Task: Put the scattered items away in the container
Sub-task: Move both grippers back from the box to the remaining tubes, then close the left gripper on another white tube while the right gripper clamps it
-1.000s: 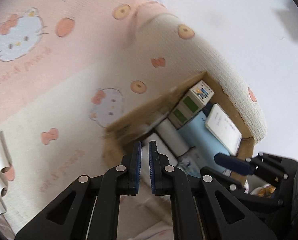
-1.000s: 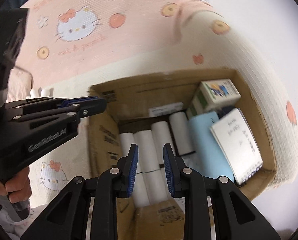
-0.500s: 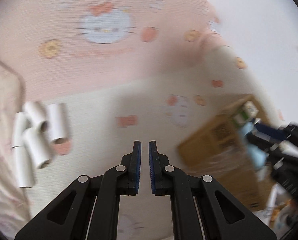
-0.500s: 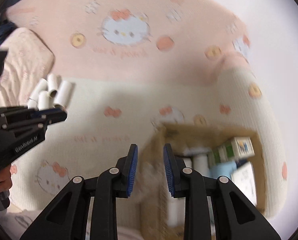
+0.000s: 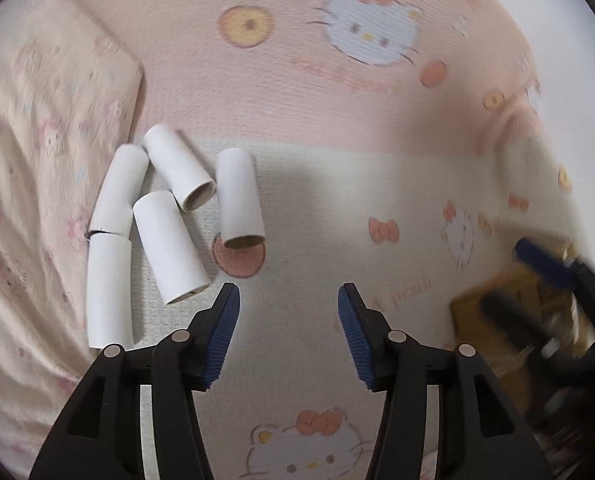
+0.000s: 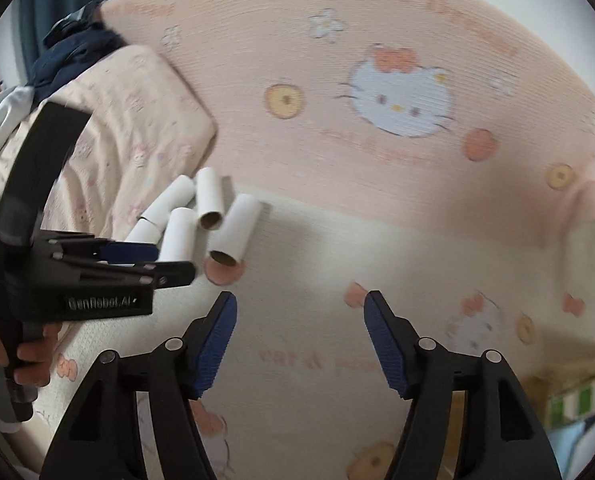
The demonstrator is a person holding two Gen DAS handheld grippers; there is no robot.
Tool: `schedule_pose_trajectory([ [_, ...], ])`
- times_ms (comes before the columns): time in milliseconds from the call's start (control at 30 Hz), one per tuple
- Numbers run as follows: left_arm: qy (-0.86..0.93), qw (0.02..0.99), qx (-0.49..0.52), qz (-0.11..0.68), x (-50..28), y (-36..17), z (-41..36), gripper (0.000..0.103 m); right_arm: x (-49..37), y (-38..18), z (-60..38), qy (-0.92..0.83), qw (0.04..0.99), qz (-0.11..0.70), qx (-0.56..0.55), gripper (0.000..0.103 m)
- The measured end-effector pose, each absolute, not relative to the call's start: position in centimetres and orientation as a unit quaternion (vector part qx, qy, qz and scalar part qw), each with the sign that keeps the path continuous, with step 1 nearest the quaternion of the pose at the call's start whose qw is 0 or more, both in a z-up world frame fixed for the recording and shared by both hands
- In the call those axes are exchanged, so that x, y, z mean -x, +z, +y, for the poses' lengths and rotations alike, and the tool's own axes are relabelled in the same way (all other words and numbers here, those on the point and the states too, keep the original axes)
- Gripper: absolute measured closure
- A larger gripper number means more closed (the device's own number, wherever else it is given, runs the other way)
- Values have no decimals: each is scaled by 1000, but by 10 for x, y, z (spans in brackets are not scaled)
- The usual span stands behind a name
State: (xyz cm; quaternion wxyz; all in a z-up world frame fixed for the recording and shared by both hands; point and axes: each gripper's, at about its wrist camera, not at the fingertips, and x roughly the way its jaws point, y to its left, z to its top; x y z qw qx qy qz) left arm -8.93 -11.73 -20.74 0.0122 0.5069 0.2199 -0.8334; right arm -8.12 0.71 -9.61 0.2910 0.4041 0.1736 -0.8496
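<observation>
Several white cardboard tubes (image 5: 169,240) lie in a loose heap on the Hello Kitty blanket (image 5: 337,184), left of centre in the left wrist view. They also show in the right wrist view (image 6: 233,228). My left gripper (image 5: 288,300) is open and empty, just right of the nearest tube. My right gripper (image 6: 300,308) is open and empty, short of the tubes. The cardboard box (image 5: 513,316) is blurred at the right edge; its corner with packed items shows in the right wrist view (image 6: 577,396).
A pale floral pillow (image 5: 37,160) lies left of the tubes. The left gripper's body (image 6: 77,280) and the hand holding it fill the left side of the right wrist view. Dark blue cloth (image 6: 73,48) lies behind the pillow.
Both grippers swung left, away from the box and toward the tubes. Both opened from nearly shut to wide open. The box slid to the right edge of both views.
</observation>
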Motion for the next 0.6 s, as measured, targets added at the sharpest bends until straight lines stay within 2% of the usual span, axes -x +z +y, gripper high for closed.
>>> schedule_pose_trajectory([
  [100,-815,3,-515,266,102,-221,-136,42,94,-115,-10,-838,302,168,-423,38],
  [200,-811,7,-516,276,117,-229,-146,42,108,-131,-23,-829,317,152,-436,38],
  [367,-796,8,-524,303,145,-249,-163,42,141,-164,-35,-795,346,74,-493,36],
  [600,-764,15,-531,367,170,-283,-184,42,167,-203,-47,-785,305,63,-535,36],
])
